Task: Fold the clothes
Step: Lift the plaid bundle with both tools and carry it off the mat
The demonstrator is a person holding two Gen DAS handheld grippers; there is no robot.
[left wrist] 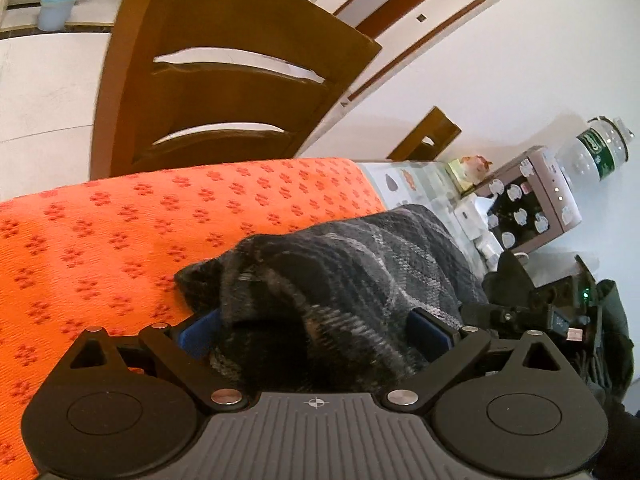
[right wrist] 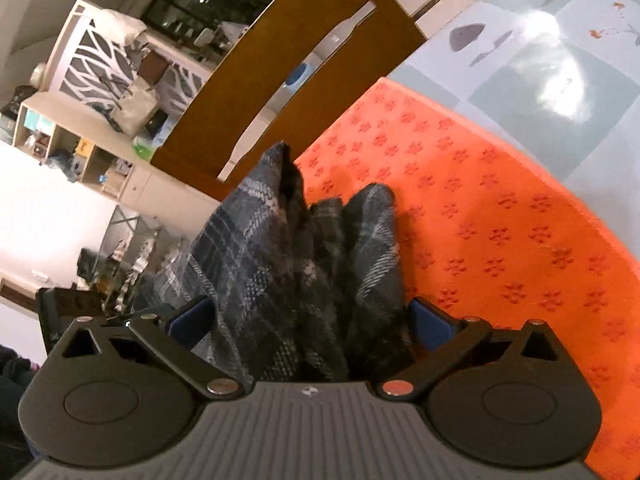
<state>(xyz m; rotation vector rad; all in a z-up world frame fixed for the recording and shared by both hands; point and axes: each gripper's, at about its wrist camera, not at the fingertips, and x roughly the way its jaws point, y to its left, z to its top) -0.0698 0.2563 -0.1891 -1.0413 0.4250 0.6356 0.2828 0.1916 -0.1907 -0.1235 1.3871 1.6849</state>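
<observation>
Progress note. The plaid cloth (left wrist: 344,272) lies bunched on the orange mat (left wrist: 100,240), at the mat's near edge, in front of the chair (left wrist: 224,80). It is heaped in rounded folds, not flat; no neat fold shows in either view.

Left gripper (left wrist: 316,330): jaws stand wide, cloth filling the gap between them. Whether the pads press on it cannot be told.

Right gripper (right wrist: 312,320): jaws at full spread, cloth bulging up between them in three peaks, the pads not seen to pinch it.

Judgement: early or mid-task. The cloth is on the mat, over the worktop (right wrist: 520,60), but spreading and folding remain to be done.
</observation>
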